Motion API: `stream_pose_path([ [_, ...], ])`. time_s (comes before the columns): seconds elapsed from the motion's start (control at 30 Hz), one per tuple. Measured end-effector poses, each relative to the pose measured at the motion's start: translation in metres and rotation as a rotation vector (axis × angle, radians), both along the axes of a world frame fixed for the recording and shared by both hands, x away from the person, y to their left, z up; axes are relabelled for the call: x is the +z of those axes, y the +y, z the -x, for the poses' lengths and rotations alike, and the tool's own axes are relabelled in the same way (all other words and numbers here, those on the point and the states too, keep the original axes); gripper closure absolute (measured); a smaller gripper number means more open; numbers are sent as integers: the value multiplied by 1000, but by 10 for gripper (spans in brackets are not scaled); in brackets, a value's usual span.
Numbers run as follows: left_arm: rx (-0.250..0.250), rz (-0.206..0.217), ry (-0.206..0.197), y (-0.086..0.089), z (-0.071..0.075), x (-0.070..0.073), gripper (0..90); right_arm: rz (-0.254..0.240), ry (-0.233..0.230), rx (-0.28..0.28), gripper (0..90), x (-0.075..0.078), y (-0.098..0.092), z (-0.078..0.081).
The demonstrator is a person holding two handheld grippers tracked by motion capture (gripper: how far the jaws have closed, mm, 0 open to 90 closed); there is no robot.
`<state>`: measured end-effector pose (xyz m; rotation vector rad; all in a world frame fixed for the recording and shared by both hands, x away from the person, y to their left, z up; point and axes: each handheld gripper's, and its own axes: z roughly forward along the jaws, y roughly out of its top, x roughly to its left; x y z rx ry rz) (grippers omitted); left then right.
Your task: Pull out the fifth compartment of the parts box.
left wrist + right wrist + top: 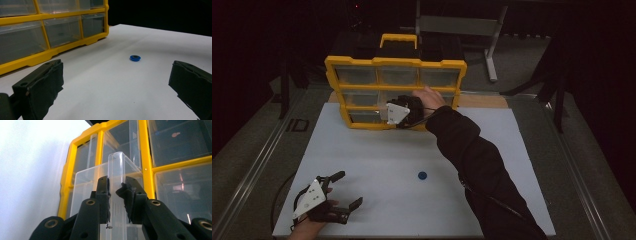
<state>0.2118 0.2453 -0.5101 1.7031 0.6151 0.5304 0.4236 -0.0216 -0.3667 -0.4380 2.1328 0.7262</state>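
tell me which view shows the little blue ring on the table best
The left gripper view: the blue ring lies close ahead on the white table, its dark centre hole visible. The high view shows it as a small blue dot.

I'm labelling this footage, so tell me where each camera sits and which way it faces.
High view: above the near side, facing forward and down on the white table; both forearms show.
Left gripper view: on the left tongs, open, facing the small blue round disc.
Right gripper view: on the right tongs, clamping a clear plastic drawer.
Shared: the yellow-framed drawer organiser.
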Motion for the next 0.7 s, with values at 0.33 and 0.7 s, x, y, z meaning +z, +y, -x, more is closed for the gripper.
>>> stream_pose_path([
  [0.33, -1, 5, -4, 0, 0, 0, 0, -5, 15, -9, 748, 3, -2, 5],
  [0.7, -2, 6, -5, 0, 1, 1, 0, -32, 60, -6, 748, -3, -2, 4],
])
